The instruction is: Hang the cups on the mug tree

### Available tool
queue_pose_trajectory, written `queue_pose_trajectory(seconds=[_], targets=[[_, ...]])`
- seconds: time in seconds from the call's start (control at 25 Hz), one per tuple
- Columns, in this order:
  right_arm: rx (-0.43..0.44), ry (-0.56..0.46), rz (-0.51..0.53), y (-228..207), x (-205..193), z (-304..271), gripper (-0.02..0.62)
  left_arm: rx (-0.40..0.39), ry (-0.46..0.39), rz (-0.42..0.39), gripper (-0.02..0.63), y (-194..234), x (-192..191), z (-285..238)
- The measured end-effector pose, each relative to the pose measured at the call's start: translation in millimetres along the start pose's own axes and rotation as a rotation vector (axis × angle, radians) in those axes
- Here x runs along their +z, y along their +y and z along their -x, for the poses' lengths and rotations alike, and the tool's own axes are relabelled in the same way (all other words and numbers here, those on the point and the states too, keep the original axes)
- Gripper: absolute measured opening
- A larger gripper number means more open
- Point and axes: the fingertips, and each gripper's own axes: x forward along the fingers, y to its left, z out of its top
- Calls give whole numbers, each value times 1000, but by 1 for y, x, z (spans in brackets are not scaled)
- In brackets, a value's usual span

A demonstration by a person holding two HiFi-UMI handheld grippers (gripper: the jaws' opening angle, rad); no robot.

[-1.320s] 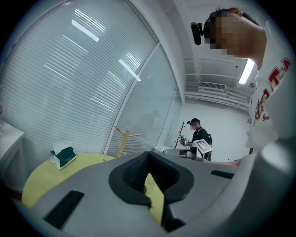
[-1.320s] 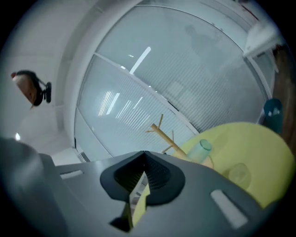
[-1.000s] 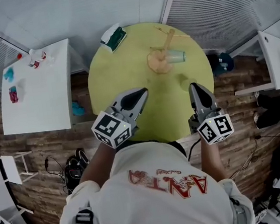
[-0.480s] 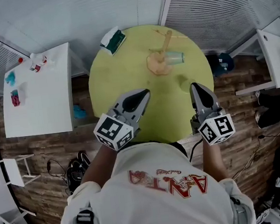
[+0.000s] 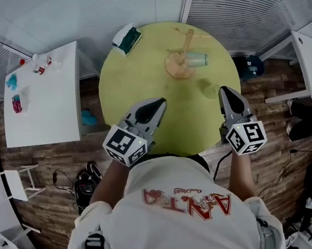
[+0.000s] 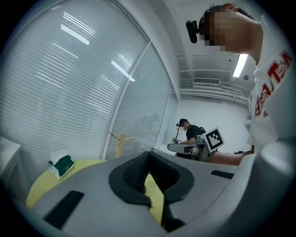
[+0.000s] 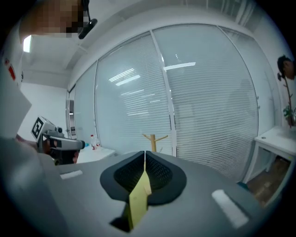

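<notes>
In the head view, the round yellow-green counter carried the wooden mug tree on its far side. A pale green cup sat against the tree's right side; whether it hung from a branch or lay by the base could not be told. A second cup, close in colour to the counter, seemed to stand nearer, just ahead and to the left of the right tongs. A tissue box sat at the far left rim. The left tongs hovered over the near edge, well apart from both cups.

In the left gripper view, the left tongs were closed tip to tip with nothing between them. The mug tree rose beyond them and the tissue box lay off to the left.

In the right gripper view, the right tongs were likewise pressed together and empty, with only counter showing under the pads. They pointed roughly at the mug tree.

The risk, as I judged it, lay with the near cup. Closed tips moving in would nudge rather than grip it, tipping it or sliding it along the counter. Hooking a handle carelessly might also rock the light tree and disturb the pale green cup.
</notes>
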Motion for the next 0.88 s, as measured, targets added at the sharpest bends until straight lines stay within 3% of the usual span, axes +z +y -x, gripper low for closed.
queue_pose_trajectory(seconds=[0.08,0.16,0.28,0.4,0.48,0.88], targets=[[-10,84,49,-14,-11,-6,29,6,9,8,6,0,-5,-2],[-5,220,98,-30,-34,-14,215,10,18,15,6,-2,-10,-6],[11,493,250,-54,-88,-24,330,20,26,22,6,-8,-16,-11],[81,740,369,-73,-145,-28,380,38,34,29,6,-13,-21,-13],[135,836,387,-82,-173,-34,394,58,40,37,6,-13,-25,-12],[223,1040,421,-126,-264,-92,410,173,50,97,6,-14,-50,-6]])
